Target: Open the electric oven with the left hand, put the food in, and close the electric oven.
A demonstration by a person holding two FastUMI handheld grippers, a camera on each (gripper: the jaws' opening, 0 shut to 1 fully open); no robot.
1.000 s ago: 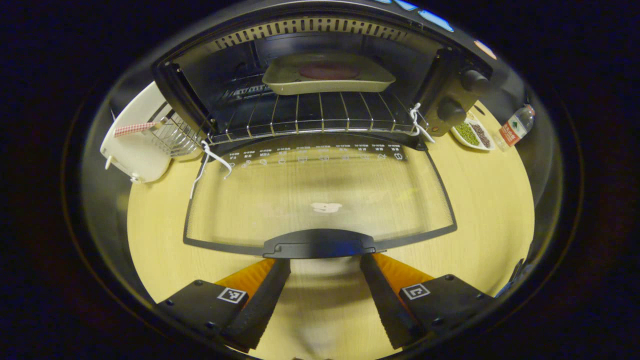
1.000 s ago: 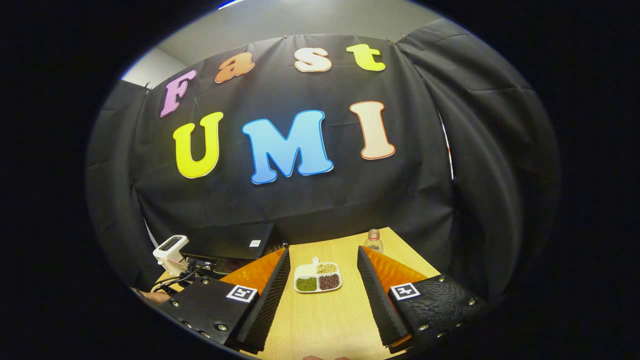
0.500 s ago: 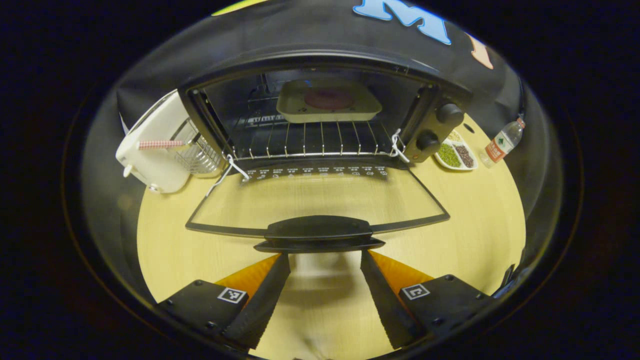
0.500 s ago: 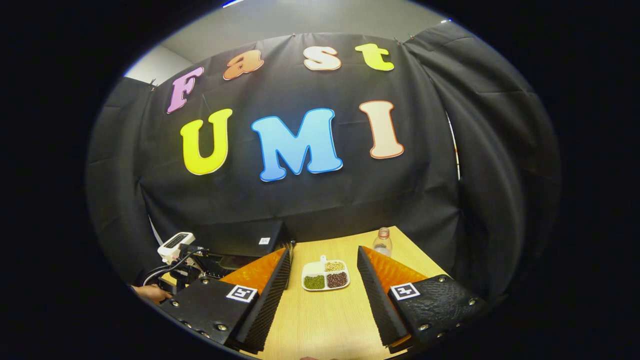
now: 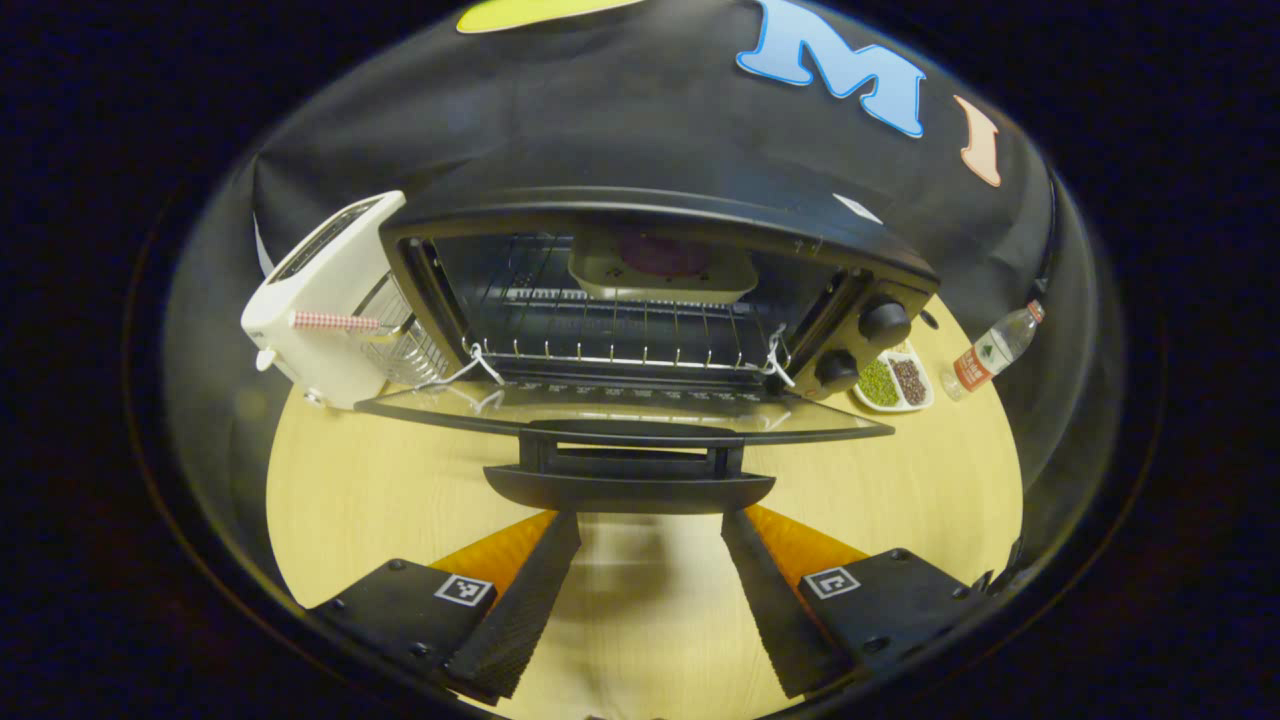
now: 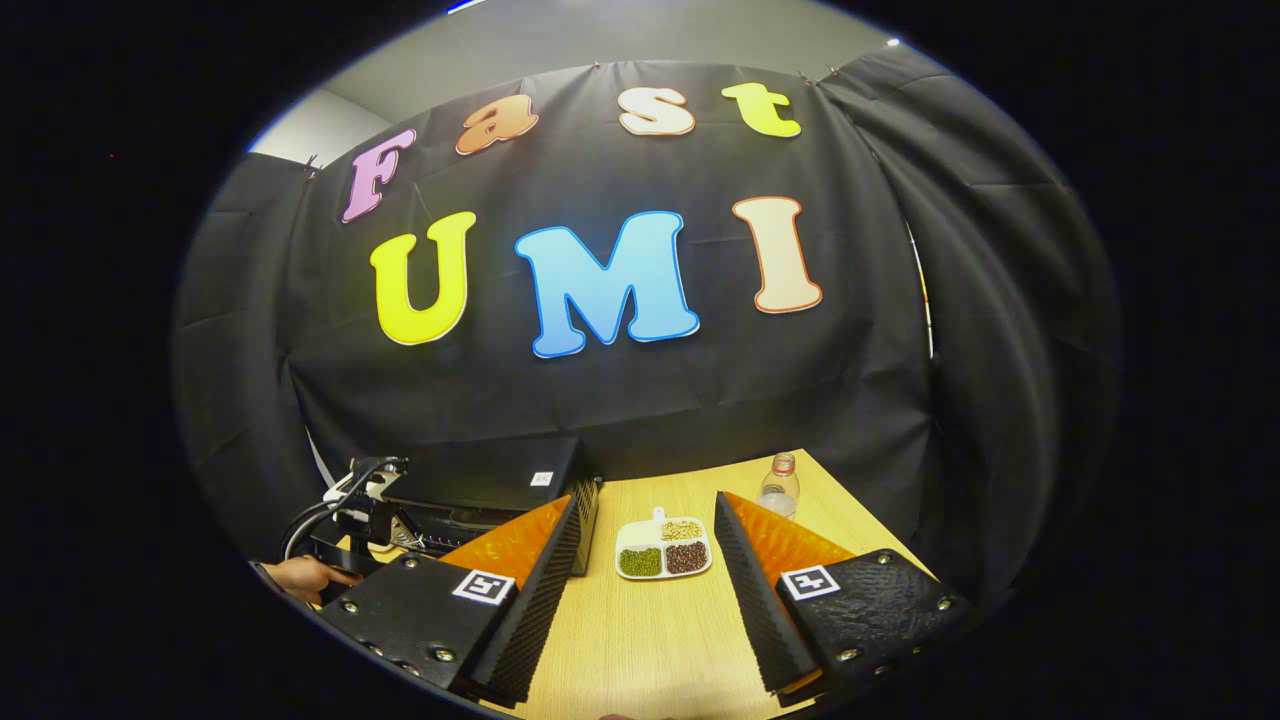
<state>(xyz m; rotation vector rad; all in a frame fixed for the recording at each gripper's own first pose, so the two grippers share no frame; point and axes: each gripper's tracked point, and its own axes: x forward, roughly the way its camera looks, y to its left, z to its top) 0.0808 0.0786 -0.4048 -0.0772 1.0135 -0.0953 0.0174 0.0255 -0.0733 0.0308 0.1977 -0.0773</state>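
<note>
Toaster [image 5: 325,300], bean dish [image 5: 893,381], water bottle [image 5: 988,350]

The electric oven [image 5: 660,290] is a black box standing at the far side of the surface [image 5: 900,480], its front facing near. Its glass door [image 5: 620,410] hangs open, lying about level, with a broad black handle [image 5: 628,478] along the near edge. Two round knobs [image 5: 860,345] sit on the right of the front. Inside, a pale tray [image 5: 660,275] carrying a dark reddish round of food [image 5: 662,254] rests on the wire rack [image 5: 610,335], toward the back.
</note>
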